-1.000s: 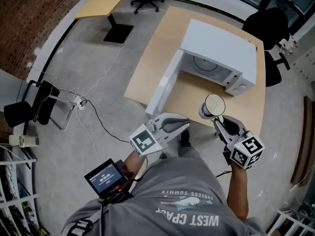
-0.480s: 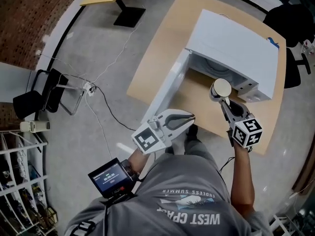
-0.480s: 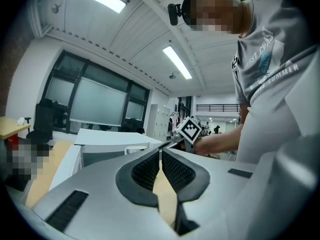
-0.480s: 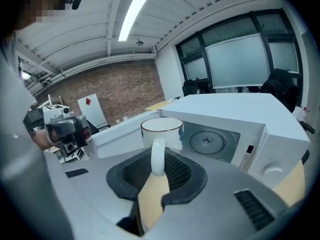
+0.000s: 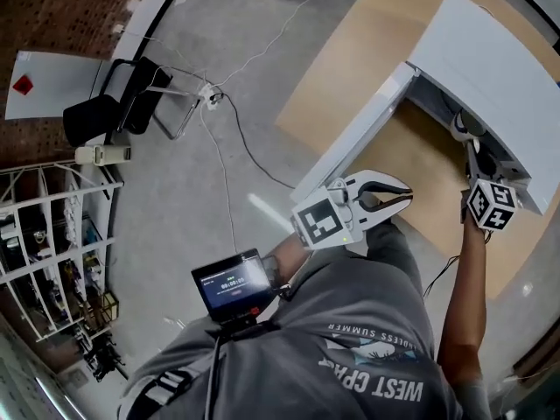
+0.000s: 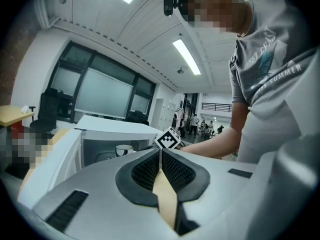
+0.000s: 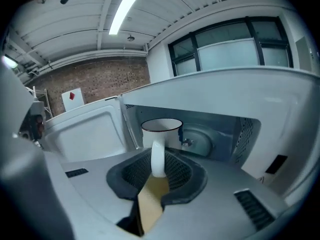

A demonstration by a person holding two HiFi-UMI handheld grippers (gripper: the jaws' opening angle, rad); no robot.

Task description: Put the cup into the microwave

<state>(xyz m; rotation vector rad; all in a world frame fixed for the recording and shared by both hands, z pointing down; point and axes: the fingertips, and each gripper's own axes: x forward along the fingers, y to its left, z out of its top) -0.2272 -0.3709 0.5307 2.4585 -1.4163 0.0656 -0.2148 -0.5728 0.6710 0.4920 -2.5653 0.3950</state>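
The white microwave (image 5: 499, 68) stands on the wooden table (image 5: 367, 51) with its door (image 5: 359, 143) swung wide to the left. My right gripper (image 5: 472, 147) is shut on the handle of a white cup (image 5: 466, 126) with a dark rim, held upright at the oven's mouth. In the right gripper view the cup (image 7: 161, 129) hangs just before the cavity (image 7: 215, 129), above the glass turntable (image 7: 200, 141), its handle pinched between the pads. My left gripper (image 5: 404, 196) is shut and empty, near the table's front edge beside the door. From the left gripper view the cup (image 6: 122, 149) shows inside the opening.
A cable (image 5: 232, 121) runs over the concrete floor to a power strip (image 5: 208, 94). A black chair (image 5: 114, 108) and a white wire rack (image 5: 44, 252) stand at the left. A small screen (image 5: 232, 283) rides on the person's left forearm.
Both grippers have moved forward and down toward the microwave. The cup has gone from in front of the oven to its open mouth. Neither gripper's jaws have changed.
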